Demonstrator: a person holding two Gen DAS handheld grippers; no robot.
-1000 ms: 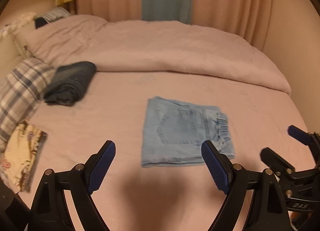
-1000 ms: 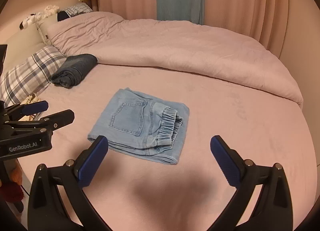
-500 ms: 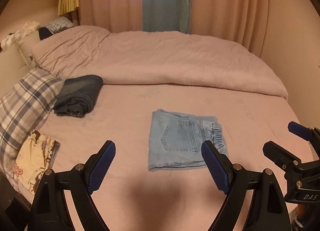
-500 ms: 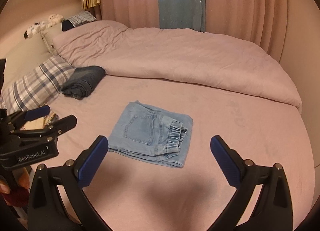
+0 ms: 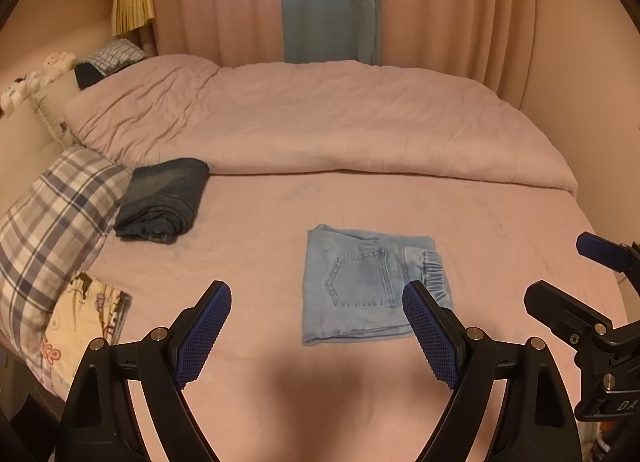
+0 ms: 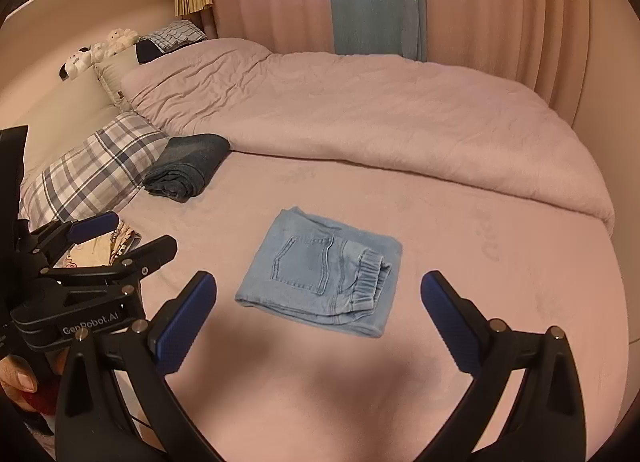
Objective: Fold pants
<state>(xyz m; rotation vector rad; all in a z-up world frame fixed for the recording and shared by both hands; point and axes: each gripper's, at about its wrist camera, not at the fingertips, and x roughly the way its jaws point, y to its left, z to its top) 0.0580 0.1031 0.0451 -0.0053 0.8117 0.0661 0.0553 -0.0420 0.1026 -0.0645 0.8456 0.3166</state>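
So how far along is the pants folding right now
Done, it seems: the light jeans lie on the bed as a compact folded rectangle, back pocket up, cuff tucked on top. In hand: nothing; the left gripper and right gripper are both open, above the sheet and clear of the jeans. Left: probably nothing, perhaps stacking them by the dark jeans.

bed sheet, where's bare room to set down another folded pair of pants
Widest free patch: bare sheet right of the folded light-blue jeans, up to the rolled-back duvet. A smaller strip lies between the jeans and the dark folded jeans. The near sheet below the light-blue pair is bare too. Crowded: the left edge, with the plaid pillow and a printed cloth.
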